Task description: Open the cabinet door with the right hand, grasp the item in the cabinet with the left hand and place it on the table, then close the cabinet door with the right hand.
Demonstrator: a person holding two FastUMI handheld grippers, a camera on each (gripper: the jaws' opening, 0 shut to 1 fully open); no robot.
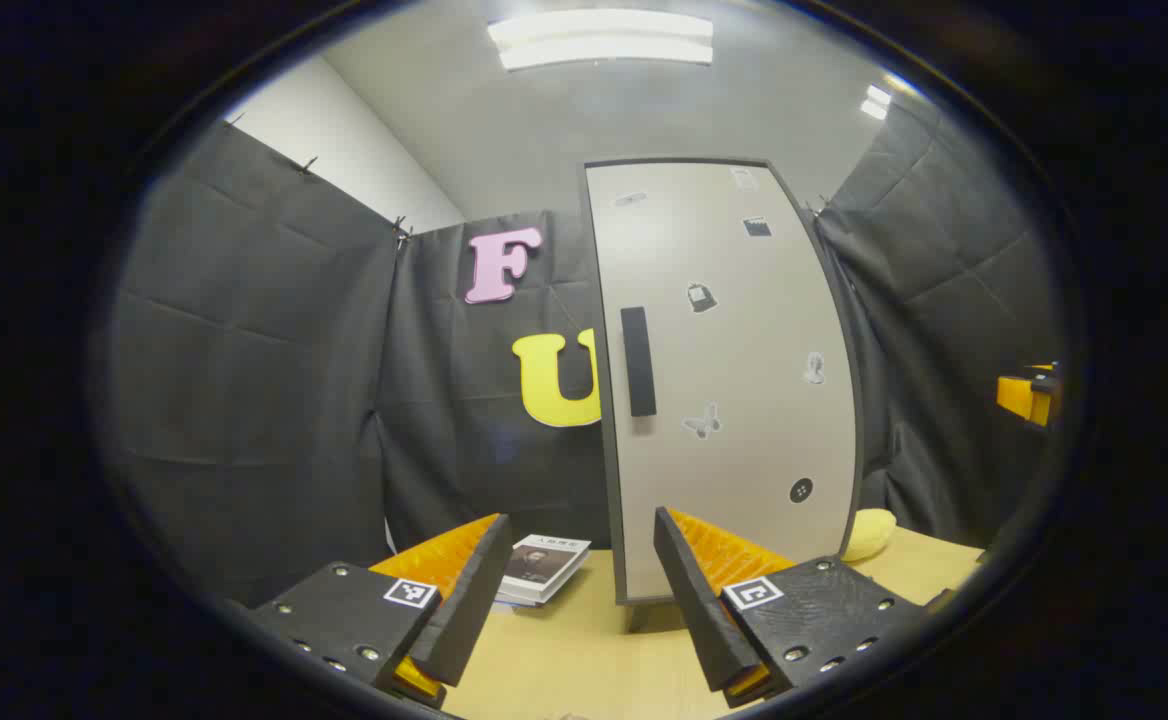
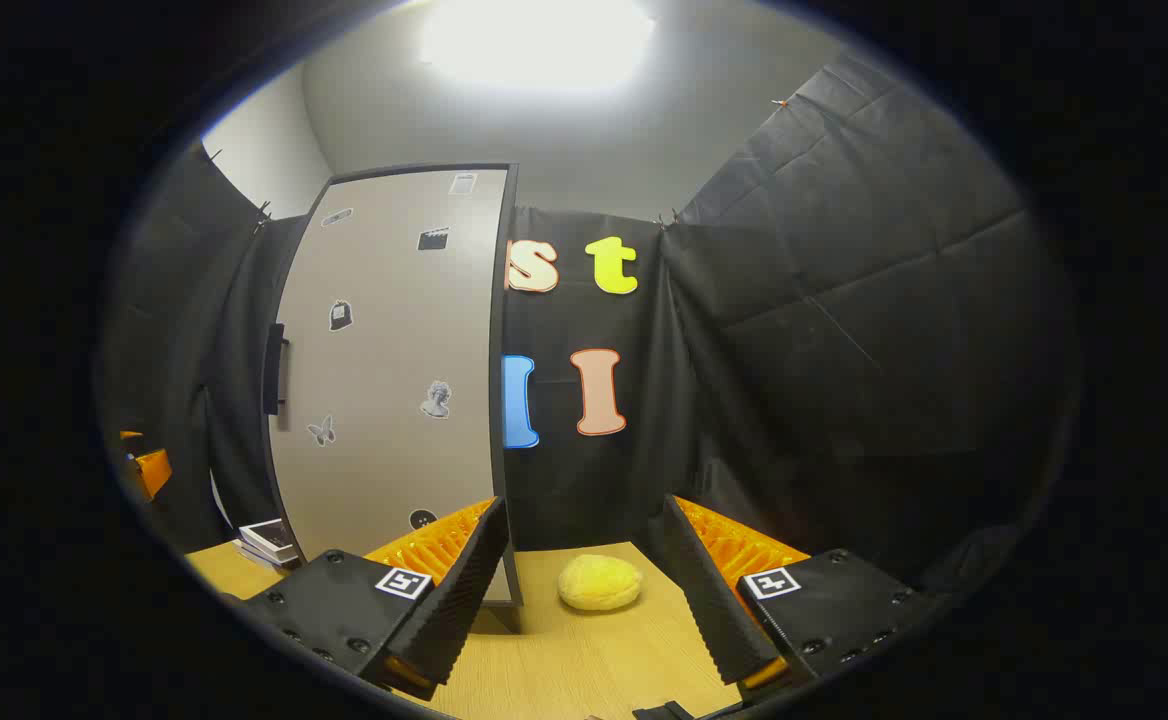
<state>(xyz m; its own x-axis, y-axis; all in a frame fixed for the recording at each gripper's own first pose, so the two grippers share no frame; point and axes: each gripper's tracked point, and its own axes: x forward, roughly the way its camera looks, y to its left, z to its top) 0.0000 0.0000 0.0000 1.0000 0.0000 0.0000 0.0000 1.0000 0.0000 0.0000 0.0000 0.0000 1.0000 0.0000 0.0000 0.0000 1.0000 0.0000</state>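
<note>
Booth hung with black cloth under a white ceiling.
A bright ceiling light (image 1: 601, 38) glows high above the fingers; black cloth walls (image 2: 844, 350) rise ahead, and a pale wooden surface (image 2: 584, 650) lies between them.

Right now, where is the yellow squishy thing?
The yellow sponge lies on the table, right of the cabinet in the right gripper view.

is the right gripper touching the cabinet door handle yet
Apart. In the right gripper view the right gripper is open over the table, while the handle sits far off on the cabinet door.
</note>
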